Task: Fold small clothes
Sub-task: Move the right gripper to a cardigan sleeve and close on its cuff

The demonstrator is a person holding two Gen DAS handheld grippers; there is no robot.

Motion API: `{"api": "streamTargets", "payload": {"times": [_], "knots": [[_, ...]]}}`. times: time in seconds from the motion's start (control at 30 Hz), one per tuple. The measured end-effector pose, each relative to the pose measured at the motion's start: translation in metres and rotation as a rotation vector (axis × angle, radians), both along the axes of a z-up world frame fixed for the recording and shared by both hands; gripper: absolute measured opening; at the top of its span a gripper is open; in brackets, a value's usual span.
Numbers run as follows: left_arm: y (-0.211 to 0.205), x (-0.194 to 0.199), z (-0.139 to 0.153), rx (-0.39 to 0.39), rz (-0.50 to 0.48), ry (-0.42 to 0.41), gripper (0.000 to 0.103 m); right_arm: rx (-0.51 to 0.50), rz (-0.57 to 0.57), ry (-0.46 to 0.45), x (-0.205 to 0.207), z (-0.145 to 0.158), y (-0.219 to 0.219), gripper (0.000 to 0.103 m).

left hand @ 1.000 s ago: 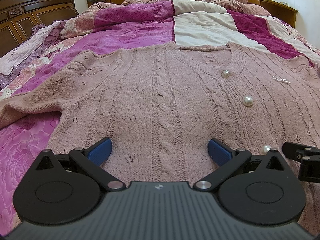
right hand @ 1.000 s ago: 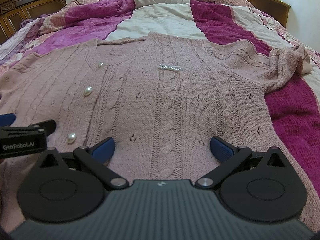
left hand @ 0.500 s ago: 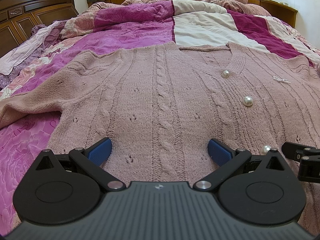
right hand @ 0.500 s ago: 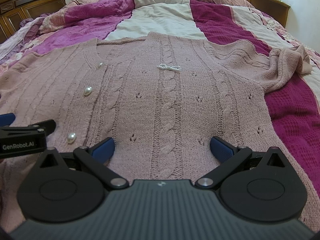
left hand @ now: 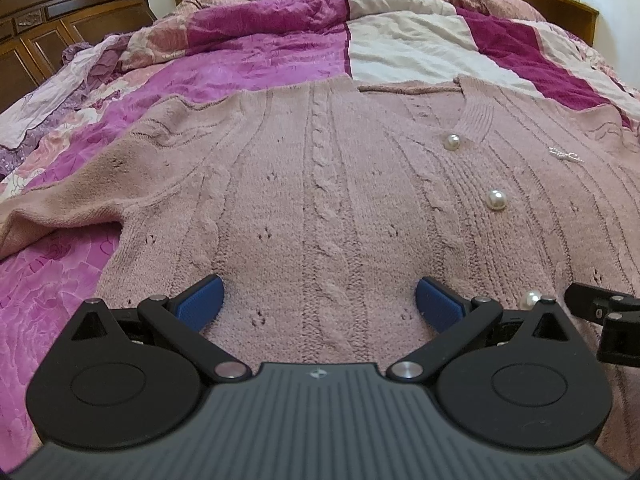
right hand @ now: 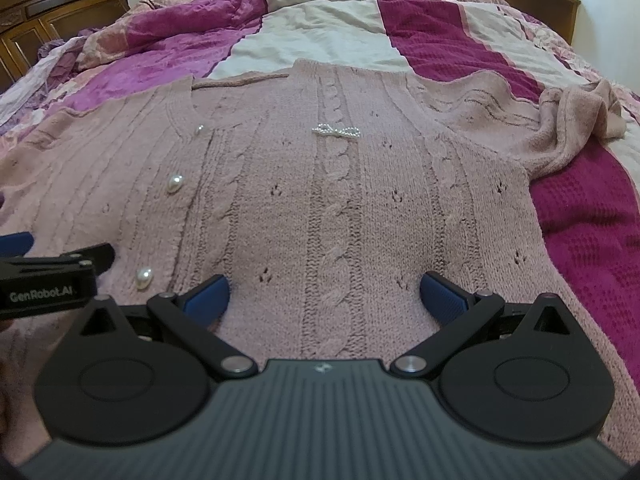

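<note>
my left claw [left hand: 320, 306] spread wide just over the hem, my right claw [right hand: 325, 294] same deal beside it, pink cable-knit cardigan [left hand: 340, 200] lying flat and buttoned, pearl buttons [left hand: 497, 200] up front, on the patchwork quilt [left hand: 248, 64] of the bed

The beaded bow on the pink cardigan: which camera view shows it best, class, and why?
The right wrist view. There the beaded bow sits near the middle of the picture on the cardigan, both loops clear. The left wrist view shows only a small, stretched glint of it at the far right edge, its shape hard to read.
</note>
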State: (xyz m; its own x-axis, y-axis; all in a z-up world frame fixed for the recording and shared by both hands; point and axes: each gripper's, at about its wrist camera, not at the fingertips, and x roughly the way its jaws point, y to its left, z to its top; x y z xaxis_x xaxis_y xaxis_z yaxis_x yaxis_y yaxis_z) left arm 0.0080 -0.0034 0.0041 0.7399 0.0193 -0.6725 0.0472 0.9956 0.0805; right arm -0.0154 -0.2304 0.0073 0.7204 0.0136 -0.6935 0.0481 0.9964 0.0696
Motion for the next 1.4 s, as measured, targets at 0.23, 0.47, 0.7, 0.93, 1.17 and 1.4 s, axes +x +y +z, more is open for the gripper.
{"api": "streamTargets", "payload": {"times": [0.23,0.47,0.7,0.93,1.17,1.4], "knots": [[-0.002,-0.003,0.005,0.007,-0.001,0.010,0.103,0.026,0.003,0.008,0.002,0.001,-0.004,0.103],[0.000,-0.004,0.017,-0.019,0.003,0.049,0.103,0.132,0.018,0.017,0.001,0.012,-0.020,0.103],[-0.004,-0.008,0.051,-0.026,-0.013,0.022,0.103,0.302,0.062,-0.029,-0.001,0.047,-0.058,0.103],[-0.001,0.000,0.073,-0.111,0.017,0.037,0.103,0.259,-0.005,-0.085,0.017,0.069,-0.112,0.103],[-0.005,0.009,0.067,-0.090,0.048,0.067,0.103,0.223,-0.141,-0.066,0.050,0.065,-0.175,0.103],[-0.009,0.024,0.052,-0.071,0.061,0.106,0.103,0.166,-0.287,-0.081,0.082,0.061,-0.243,0.103]]}}
